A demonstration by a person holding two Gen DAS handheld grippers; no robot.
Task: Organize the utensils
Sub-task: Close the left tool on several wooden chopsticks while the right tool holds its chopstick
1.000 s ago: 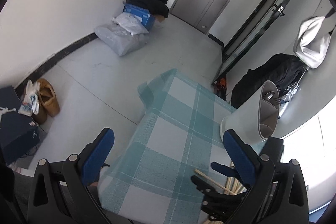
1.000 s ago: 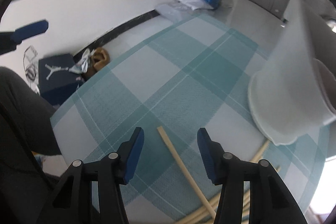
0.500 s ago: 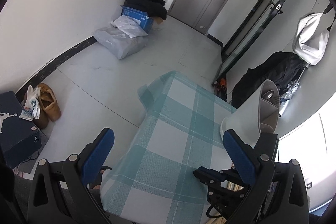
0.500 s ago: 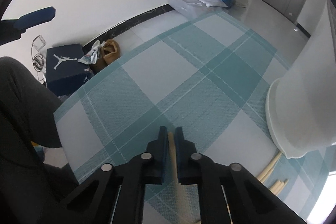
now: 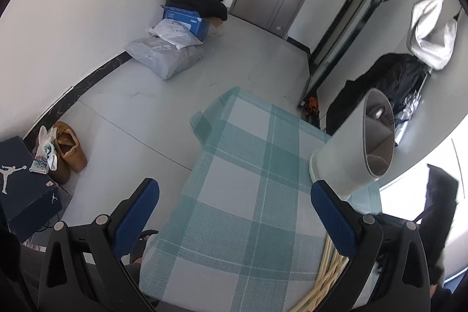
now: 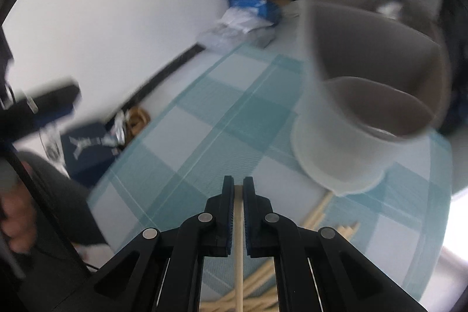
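My right gripper [image 6: 238,185] is shut on a wooden chopstick [image 6: 239,250] and holds it above the table, below and left of the white divided utensil holder [image 6: 345,133]. A pile of loose chopsticks [image 6: 263,291] lies on the checked tablecloth [image 6: 204,142] beneath it. In the left wrist view my left gripper [image 5: 234,209] is open and empty above the tablecloth [image 5: 248,180]. The holder [image 5: 348,151] stands at the right, with metal utensils in its far compartment. Chopsticks [image 5: 327,271] lie by the right finger.
The table's left and far edges drop to the floor. On the floor are a dark shoe box [image 5: 20,180], brown shoes [image 5: 68,148], and grey bags with a blue box [image 5: 172,48]. Dark clothing [image 5: 389,89] hangs at the right.
My right gripper closed on a chopstick, lifted it off the table and swung toward the holder. My left gripper stayed open and shifted slightly.
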